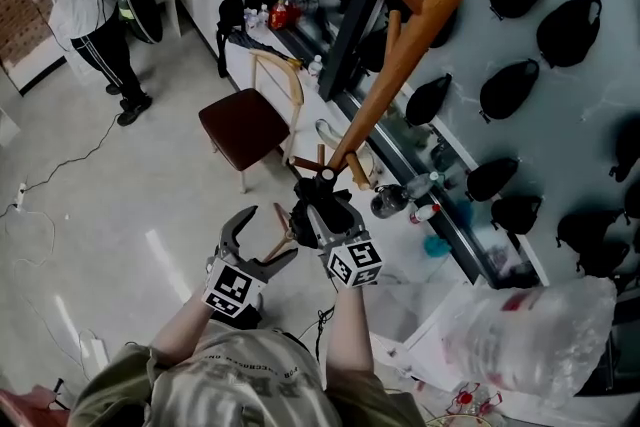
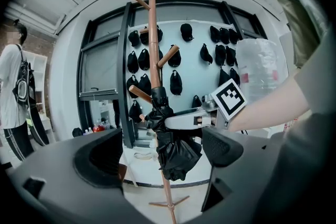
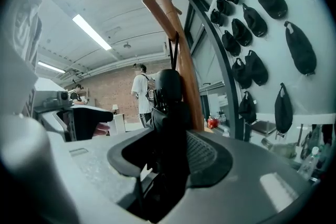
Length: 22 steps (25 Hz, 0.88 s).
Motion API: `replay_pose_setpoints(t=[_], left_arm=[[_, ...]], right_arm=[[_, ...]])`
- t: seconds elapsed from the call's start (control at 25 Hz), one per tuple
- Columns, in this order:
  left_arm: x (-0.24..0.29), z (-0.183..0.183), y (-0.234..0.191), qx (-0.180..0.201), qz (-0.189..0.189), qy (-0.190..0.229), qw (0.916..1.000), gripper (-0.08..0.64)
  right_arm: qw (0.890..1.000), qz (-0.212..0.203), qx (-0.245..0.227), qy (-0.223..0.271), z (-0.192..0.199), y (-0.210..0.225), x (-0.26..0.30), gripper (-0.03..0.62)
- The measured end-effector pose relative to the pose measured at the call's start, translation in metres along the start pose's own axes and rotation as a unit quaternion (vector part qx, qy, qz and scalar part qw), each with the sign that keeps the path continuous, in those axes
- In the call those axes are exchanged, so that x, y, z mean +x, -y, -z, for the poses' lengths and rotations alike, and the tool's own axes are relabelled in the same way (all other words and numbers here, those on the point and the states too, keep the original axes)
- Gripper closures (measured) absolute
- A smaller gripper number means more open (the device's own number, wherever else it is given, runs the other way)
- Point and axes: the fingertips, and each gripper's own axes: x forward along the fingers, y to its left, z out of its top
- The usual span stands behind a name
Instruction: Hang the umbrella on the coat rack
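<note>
1. Both grippers are grey moulded plastic with dark, curved jaws. Each carries a marker cube (image 1: 355,263) printed with black-and-white squares.
2. State of the left gripper (image 1: 265,237): the jaws stand wide apart with nothing between them. It sits at lower centre of the head view, left of the other gripper.
3. State of the right gripper (image 1: 318,195): the jaws are clamped on the umbrella (image 2: 176,152). The ribbed pad (image 3: 207,157) lies against the fabric.
4. The umbrella is black and folded. Its matte fabric is crumpled into loose folds under a rounded black end (image 3: 169,81). It stands upright in the jaw gap, fills it, and extends above and below the jaws.
5. The coat rack (image 2: 154,50) is a smooth, round, reddish-brown wooden pole. It has short straight pegs angled upward and crossed feet (image 2: 169,202) at the base.
6. At centre of the left gripper view, the umbrella rests against the pole. Its top is just beside a lower peg (image 2: 140,93), and the fabric bundle covers the pole below.
7. In the right gripper view, a thin black cord (image 3: 170,55) rises from the umbrella's top alongside the pole.
</note>
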Motion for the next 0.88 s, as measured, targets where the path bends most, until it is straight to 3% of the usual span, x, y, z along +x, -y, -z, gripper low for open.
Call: replay_pose_setpoints(t=[0.24, 0.36, 0.88], left_arm=[[0.001, -0.006, -0.003, 0.004, -0.009, 0.008, 0.9999, 0.101], [-0.002, -0.011, -0.006, 0.004, -0.016, 0.012, 0.9998, 0.101], [-0.009, -0.017, -0.007, 0.000, -0.035, 0.013, 0.9993, 0.101]], right_arm=[[0.999, 0.040, -0.026, -0.008, 0.009, 0.006, 0.000, 0.401], [0.998, 0.058, -0.019, -0.009, 0.012, 0.010, -0.002, 0.320], [0.993, 0.112, -0.032, -0.019, 0.019, 0.023, -0.022, 0.316]])
